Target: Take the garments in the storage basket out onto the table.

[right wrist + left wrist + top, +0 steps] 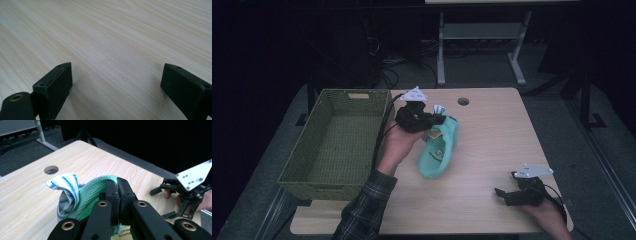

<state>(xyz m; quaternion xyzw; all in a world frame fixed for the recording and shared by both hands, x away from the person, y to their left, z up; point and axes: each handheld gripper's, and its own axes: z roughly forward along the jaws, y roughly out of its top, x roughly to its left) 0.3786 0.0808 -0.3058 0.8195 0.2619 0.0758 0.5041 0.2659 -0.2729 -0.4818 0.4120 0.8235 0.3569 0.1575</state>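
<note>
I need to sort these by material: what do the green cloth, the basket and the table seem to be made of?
Green cloth: soft waffle-weave fabric, matte, by its grid texture and folds. Basket: woven fibre or wicker-like plastic, matte olive; uncertain which. Table: pale wood-grain top, smooth, possibly laminate.

We found basket (334, 145) at table's (492, 150) left part, its near corner overhanging front edge. Cloth (439, 150) lay near table middle, right of basket, upper end lifted, lower end on tabletop. Striped cloth (65, 187) sat tucked against it at lifted end. Left gripper (432, 120) stood between basket and cloth, at cloth's upper end. Cable hole (463, 101) lay behind cloth, near far edge. Right gripper (507, 192) rested low at near right corner, well apart from cloth.
</note>
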